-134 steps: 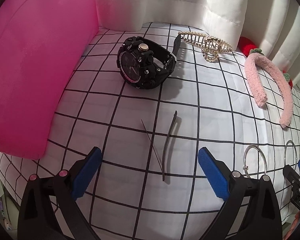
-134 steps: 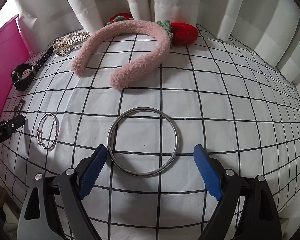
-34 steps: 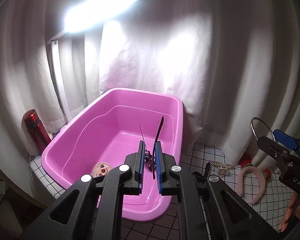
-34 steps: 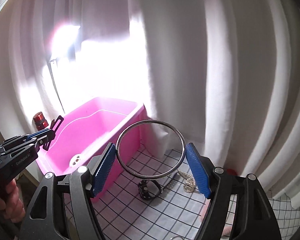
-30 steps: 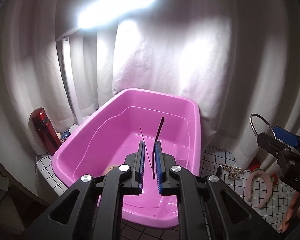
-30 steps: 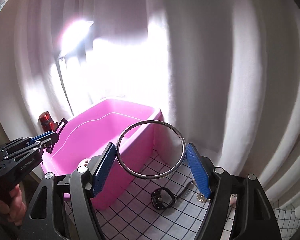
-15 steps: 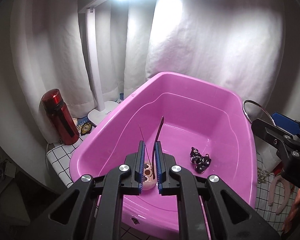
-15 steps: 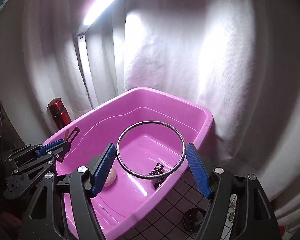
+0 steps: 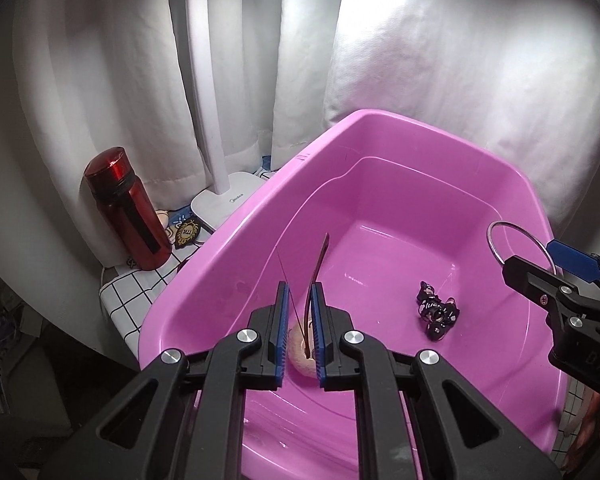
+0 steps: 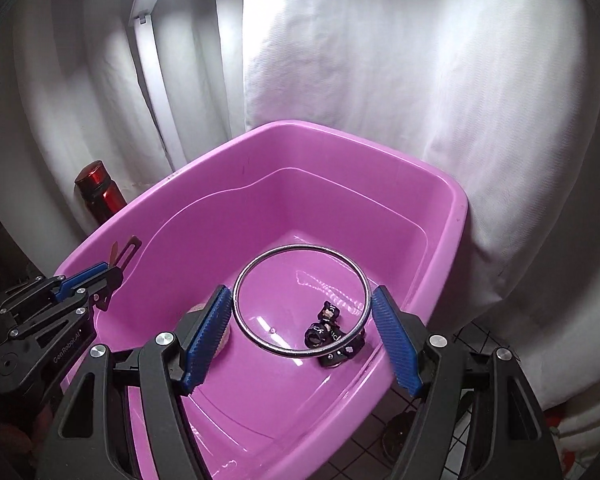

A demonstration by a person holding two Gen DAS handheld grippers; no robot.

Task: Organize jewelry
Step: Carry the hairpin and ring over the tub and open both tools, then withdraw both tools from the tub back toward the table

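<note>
- My left gripper (image 9: 298, 322) is pinching the dark hair clip (image 9: 315, 276) between nearly closed pads; the clip is now hanging over the pink tub (image 9: 400, 128), not lying on the grid-cloth counter (image 9: 133, 290).
- My right gripper (image 10: 302, 334) is gripping the large metal ring (image 10: 300, 300) across its width, also carried over the tub since earlier.
- A black charm (image 9: 436, 312) is lying on the tub floor at 3 o'clock of the clip.
- The red bottle (image 9: 125, 208) is standing at 10 o'clock.
</note>
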